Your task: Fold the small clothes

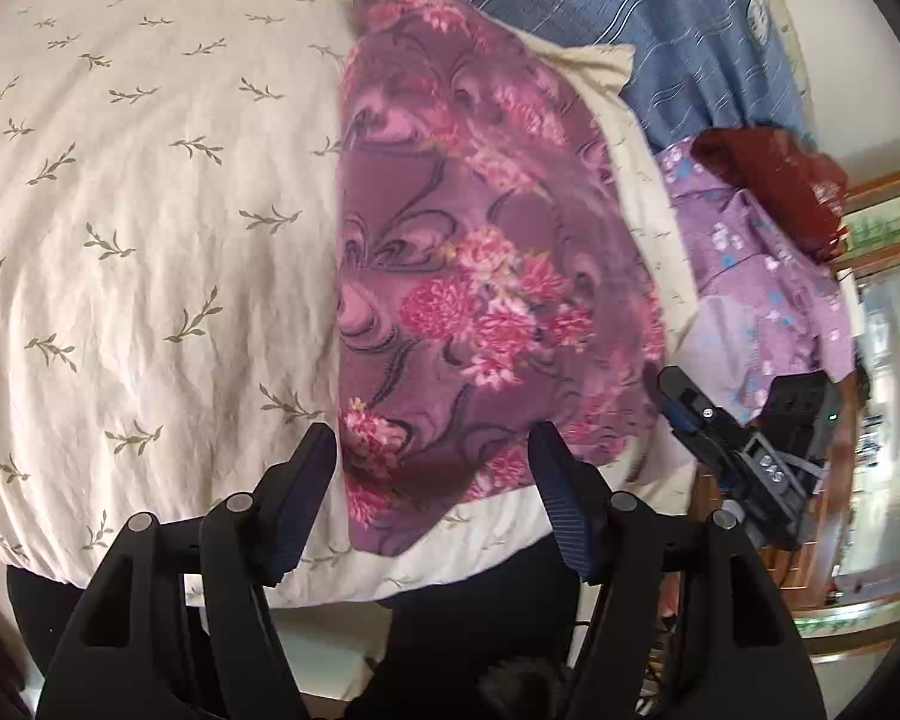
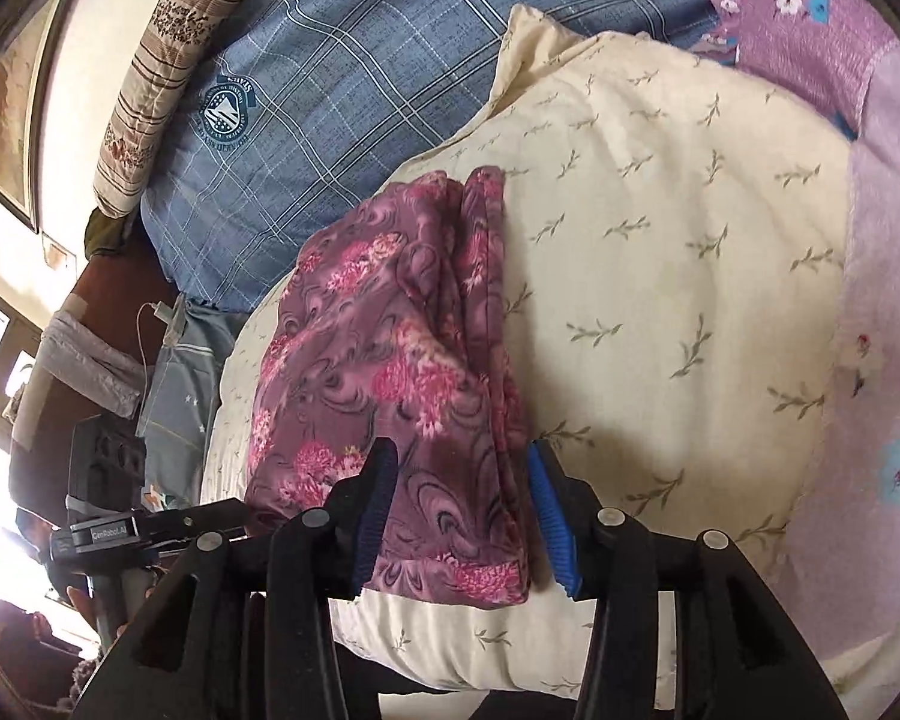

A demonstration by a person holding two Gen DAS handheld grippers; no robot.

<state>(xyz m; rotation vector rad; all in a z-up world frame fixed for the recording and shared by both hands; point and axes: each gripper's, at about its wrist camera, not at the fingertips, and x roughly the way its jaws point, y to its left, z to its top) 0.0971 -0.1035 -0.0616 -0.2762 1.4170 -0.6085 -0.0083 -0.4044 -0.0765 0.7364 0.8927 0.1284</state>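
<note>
A folded purple garment with pink flowers [image 1: 468,276] lies on a cream pillow with a leaf print [image 1: 150,210]. My left gripper [image 1: 431,450] hovers over the garment's near edge, its jaws wide apart and nothing pinched between them. In the right wrist view the same garment [image 2: 390,360] lies as a narrow folded strip on the pillow [image 2: 660,300]. My right gripper [image 2: 461,456] straddles its near end with the jaws apart, and the pads do not press the fabric. The right gripper [image 1: 720,432] also shows at the left wrist view's right side.
Blue plaid bedding [image 2: 330,90] lies behind the pillow. A lilac flowered cloth [image 1: 768,276] with a dark red cloth [image 1: 774,180] on it sits to the right. The left gripper's body [image 2: 144,528] is at the pillow's left edge. A striped bolster [image 2: 156,78] lines the wall.
</note>
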